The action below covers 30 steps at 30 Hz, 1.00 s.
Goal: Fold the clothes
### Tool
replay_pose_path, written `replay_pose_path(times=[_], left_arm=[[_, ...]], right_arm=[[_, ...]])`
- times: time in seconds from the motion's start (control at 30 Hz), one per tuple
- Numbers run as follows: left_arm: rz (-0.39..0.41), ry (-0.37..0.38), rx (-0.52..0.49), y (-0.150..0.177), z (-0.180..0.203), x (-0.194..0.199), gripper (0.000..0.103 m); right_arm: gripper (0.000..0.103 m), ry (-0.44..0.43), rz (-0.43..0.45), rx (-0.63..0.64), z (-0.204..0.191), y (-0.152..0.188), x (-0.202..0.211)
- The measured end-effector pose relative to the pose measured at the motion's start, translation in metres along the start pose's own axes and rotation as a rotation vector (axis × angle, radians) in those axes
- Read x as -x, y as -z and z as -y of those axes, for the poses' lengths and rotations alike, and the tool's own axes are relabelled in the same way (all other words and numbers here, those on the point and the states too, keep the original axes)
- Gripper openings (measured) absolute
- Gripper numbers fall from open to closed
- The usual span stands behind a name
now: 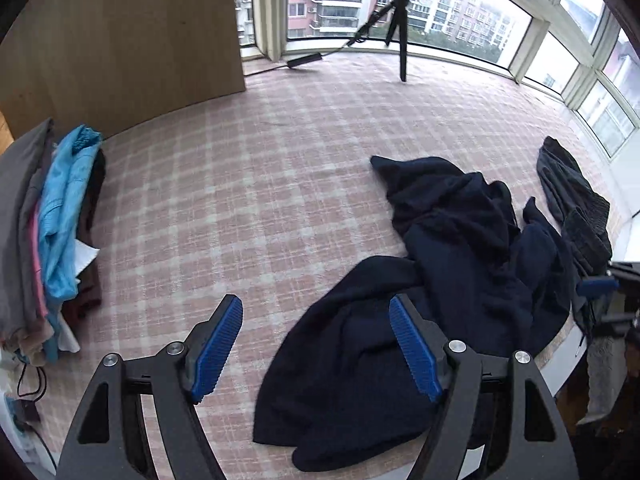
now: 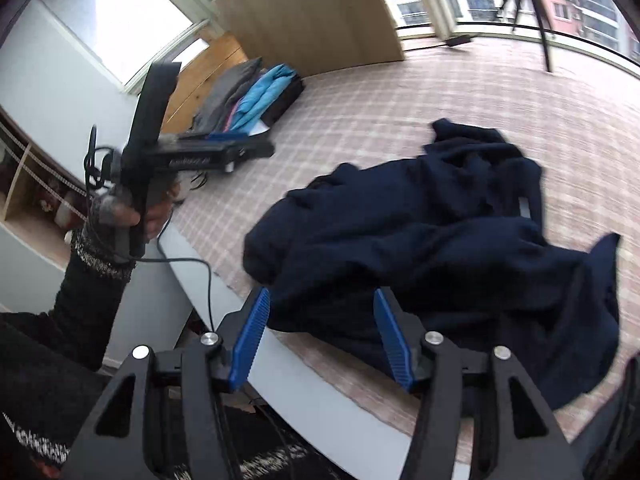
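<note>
Navy garment (image 1: 436, 280) lies crumpled on the checked bed (image 1: 240, 184), near its front edge. Left gripper (image 1: 316, 344) hovers level over the bed, jaws wide, empty. Right gripper (image 2: 320, 332) (jaws also wide) sits low at garment's near hem, w/ nothing gripped.

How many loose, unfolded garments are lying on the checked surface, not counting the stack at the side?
2. The navy garment lies crumpled before the left gripper; a dark grey garment lies beyond it near the windows. More may be hidden underneath.
</note>
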<state>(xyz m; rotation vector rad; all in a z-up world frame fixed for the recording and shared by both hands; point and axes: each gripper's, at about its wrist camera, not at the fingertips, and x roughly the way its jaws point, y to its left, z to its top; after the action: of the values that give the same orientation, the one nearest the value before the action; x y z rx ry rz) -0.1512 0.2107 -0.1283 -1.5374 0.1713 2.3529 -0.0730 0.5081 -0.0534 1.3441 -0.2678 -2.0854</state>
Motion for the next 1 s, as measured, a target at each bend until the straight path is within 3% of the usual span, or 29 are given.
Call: replay_pose_path(times=[0.13, 0.2, 0.3, 0.4, 0.47, 0.53, 0.57, 0.6, 0.63, 0.7, 0.77, 0.9, 1.0], left_arm=[[-0.054, 0.087, -0.115, -0.01, 0.046, -0.022, 0.075], [-0.089, 0.106, -0.18, -0.016, 0.068, -0.037, 0.077], [-0.139, 0.085, -0.258, -0.019, 0.092, -0.064, 0.077], [-0.17, 0.071, -0.317, -0.019, 0.109, -0.085, 0.073], [-0.175, 0.089, -0.31, -0.018, 0.11, -0.089, 0.052], [-0.159, 0.142, -0.271, -0.018, 0.103, -0.081, 0.04], [-0.139, 0.163, -0.251, -0.018, 0.097, -0.074, 0.033], [-0.124, 0.191, -0.227, -0.019, 0.09, -0.067, 0.029], [-0.111, 0.221, -0.193, -0.019, 0.082, -0.06, 0.025], [-0.078, 0.263, -0.147, -0.017, 0.067, -0.043, 0.02], [-0.032, 0.264, -0.113, -0.016, 0.053, -0.024, 0.003], [0.069, 0.248, -0.071, -0.011, 0.023, 0.02, 0.003], [0.112, 0.146, -0.098, -0.008, 0.009, 0.037, 0.003]], right_arm=[[0.054, 0.236, 0.057, -0.143, 0.062, 0.003, 0.03], [0.054, 0.311, 0.08, -0.184, 0.083, -0.002, 0.032], [0.057, 0.355, 0.047, -0.185, 0.104, -0.012, 0.015], [0.057, 0.308, 0.011, -0.157, 0.104, -0.023, -0.011], [0.057, 0.282, 0.004, -0.105, 0.094, -0.027, -0.026], [0.057, 0.303, 0.004, -0.033, 0.081, -0.027, -0.036], [0.05, 0.314, 0.003, 0.003, 0.074, -0.027, -0.042], [0.021, 0.316, 0.01, 0.033, 0.067, -0.026, -0.042], [0.007, 0.308, 0.022, 0.052, 0.062, -0.025, -0.039], [0.003, 0.303, 0.062, 0.055, 0.056, -0.022, -0.024], [0.003, 0.323, 0.093, 0.033, 0.057, -0.018, -0.006], [0.003, 0.406, 0.085, -0.058, 0.069, 0.004, 0.018], [0.003, 0.468, 0.079, -0.127, 0.077, 0.021, 0.036]])
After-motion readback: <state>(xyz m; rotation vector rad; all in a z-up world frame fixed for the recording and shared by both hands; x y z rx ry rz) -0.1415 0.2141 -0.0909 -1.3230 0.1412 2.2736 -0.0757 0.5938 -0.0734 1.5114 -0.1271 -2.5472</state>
